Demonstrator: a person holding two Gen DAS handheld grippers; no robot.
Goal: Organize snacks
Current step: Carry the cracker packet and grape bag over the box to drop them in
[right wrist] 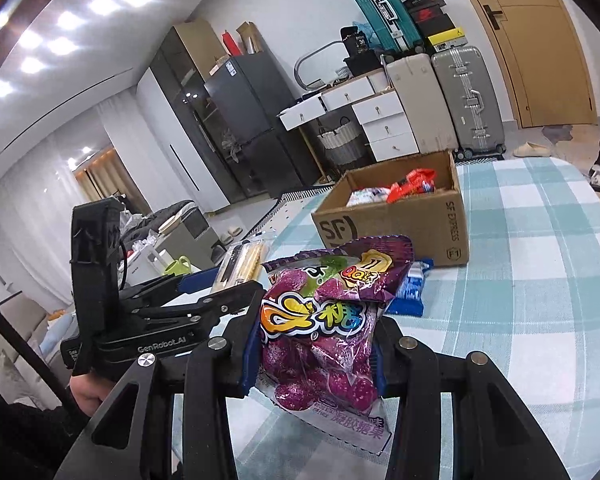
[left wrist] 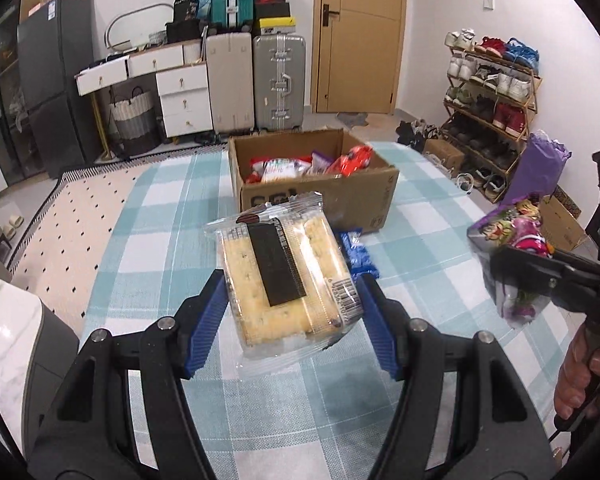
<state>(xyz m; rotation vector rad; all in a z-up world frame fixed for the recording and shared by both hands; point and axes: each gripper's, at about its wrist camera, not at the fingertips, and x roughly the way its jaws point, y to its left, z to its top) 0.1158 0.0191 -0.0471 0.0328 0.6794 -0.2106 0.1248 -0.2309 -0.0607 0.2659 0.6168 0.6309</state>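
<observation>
We hold a snack in each tool: our left gripper [left wrist: 292, 308] is clamped across the short sides of the cracker pack [left wrist: 284, 284], whose long axis runs straight ahead, and our right gripper [right wrist: 316, 344] is clamped on the purple candy bag [right wrist: 324, 320]. Both are raised above the checked tablecloth [left wrist: 420, 216], with the cardboard box [left wrist: 312, 184] dead ahead of the left fingers. We judge the left the nearer; a blue packet [left wrist: 358, 258] lies between.

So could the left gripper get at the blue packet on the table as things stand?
Probably not yet: the left gripper is shut on the cracker pack, which also hangs over the blue packet beside the box.
</observation>
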